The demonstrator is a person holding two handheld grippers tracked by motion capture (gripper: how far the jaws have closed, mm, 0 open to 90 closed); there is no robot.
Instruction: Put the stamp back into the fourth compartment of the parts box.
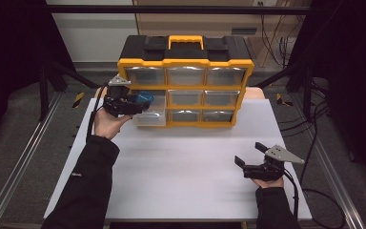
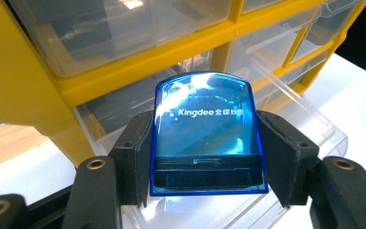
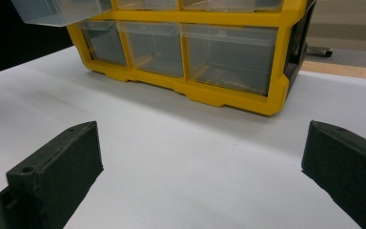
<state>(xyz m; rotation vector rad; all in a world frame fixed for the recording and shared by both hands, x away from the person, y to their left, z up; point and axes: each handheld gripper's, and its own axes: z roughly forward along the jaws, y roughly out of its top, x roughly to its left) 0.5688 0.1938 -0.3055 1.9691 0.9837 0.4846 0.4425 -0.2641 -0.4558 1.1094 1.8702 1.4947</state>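
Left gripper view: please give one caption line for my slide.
Left gripper holds a blue case over an open clear drawer of the yellow organizer.

The left gripper [image 1: 140, 101] is reaching toward eleven o'clock in the high view, its jaws clamping from both sides on something held between them, the left hand [image 1: 106, 123] gripping it from behind. The right gripper [image 1: 249, 153] is resting at four o'clock, its jaws standing wide apart, pointing toward ten o'clock.
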